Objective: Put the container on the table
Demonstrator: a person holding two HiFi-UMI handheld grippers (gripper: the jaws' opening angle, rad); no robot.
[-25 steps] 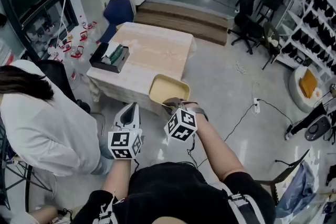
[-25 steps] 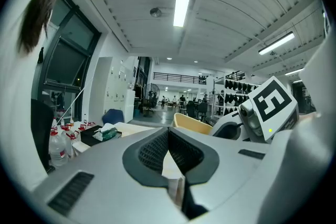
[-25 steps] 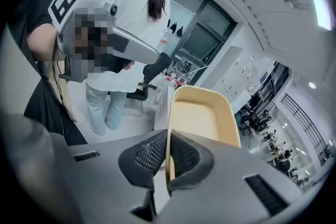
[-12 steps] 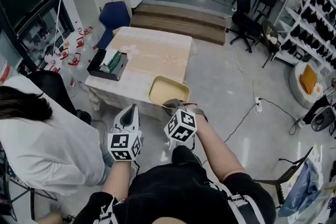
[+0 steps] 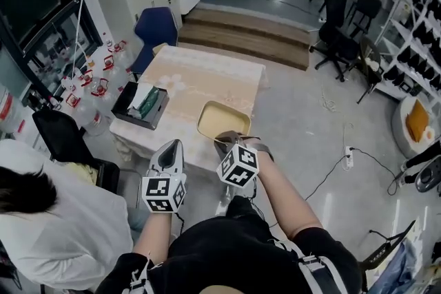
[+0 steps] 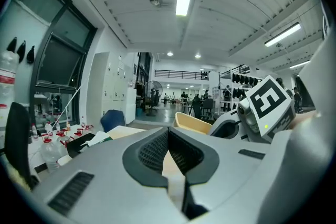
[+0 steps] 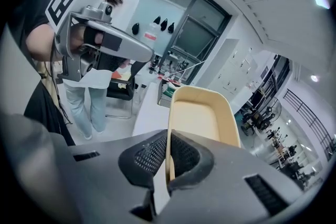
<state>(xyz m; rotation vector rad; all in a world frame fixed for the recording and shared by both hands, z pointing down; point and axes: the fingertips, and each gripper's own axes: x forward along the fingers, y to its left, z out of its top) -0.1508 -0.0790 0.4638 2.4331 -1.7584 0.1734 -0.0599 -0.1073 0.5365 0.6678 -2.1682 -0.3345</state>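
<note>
The container (image 5: 222, 120) is a shallow yellow tray. My right gripper (image 5: 230, 141) is shut on its near rim and holds it over the near edge of the pale wooden table (image 5: 207, 72). In the right gripper view the rim runs between the pads of the right gripper (image 7: 167, 159) and the container (image 7: 202, 113) stretches ahead, with the table (image 7: 149, 113) below it. To its left my left gripper (image 5: 169, 150) is shut with nothing in it and points at the table's near edge. The left gripper view shows the left gripper (image 6: 168, 136), with the container (image 6: 191, 122) to the right.
A black box (image 5: 141, 104) with white and green things lies on the table's left side. A person in white (image 5: 58, 231) stands at lower left beside a black chair (image 5: 60, 136). A blue chair (image 5: 156, 27) and wooden steps (image 5: 255, 38) lie beyond the table. Office chairs (image 5: 341, 24) and a floor cable (image 5: 331, 165) are to the right.
Both grippers and the held container have moved forward, closer over the table's near edge. The person in white has slid down and left in the view. The jaws look unchanged.
</note>
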